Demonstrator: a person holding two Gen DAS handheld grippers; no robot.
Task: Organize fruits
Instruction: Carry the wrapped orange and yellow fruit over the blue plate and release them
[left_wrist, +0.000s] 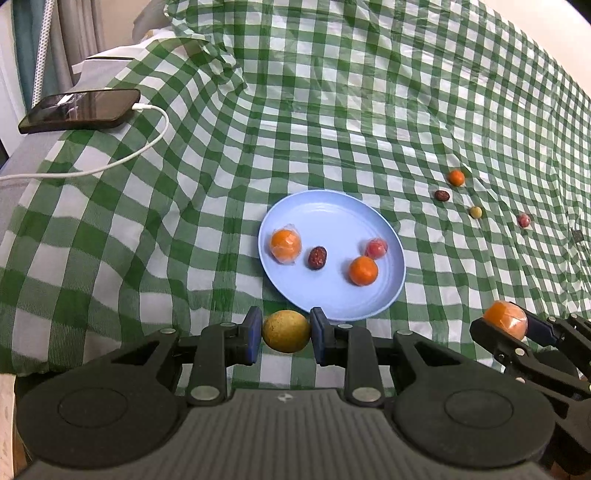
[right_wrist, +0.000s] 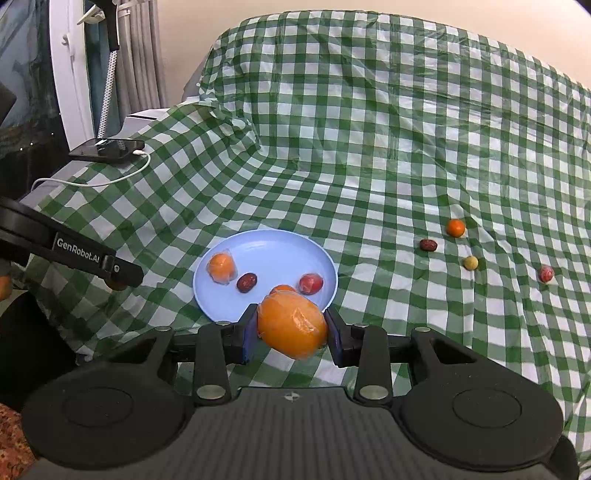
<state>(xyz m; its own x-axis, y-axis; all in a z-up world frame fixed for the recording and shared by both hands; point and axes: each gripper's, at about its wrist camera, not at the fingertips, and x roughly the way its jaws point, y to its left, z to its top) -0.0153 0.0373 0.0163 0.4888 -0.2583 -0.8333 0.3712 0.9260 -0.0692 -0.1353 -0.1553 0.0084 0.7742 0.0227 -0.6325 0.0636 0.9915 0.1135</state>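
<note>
This looks like a home, likely a living room or bedroom. A green-and-white checked cloth (right_wrist: 369, 147) is draped loosely over soft furniture, rising behind the plate. Far to the left of the claws, a phone (left_wrist: 79, 110) lies charging on a white cable (left_wrist: 110, 162), with grey curtains (right_wrist: 142, 51) and a white window frame (right_wrist: 70, 70) behind it.

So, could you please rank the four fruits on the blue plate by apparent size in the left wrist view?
1. Wrapped orange and bare orange: look alike, so no ranking between them.
2. Wrapped red fruit.
3. Dark date, close to the red fruit in size.
</note>
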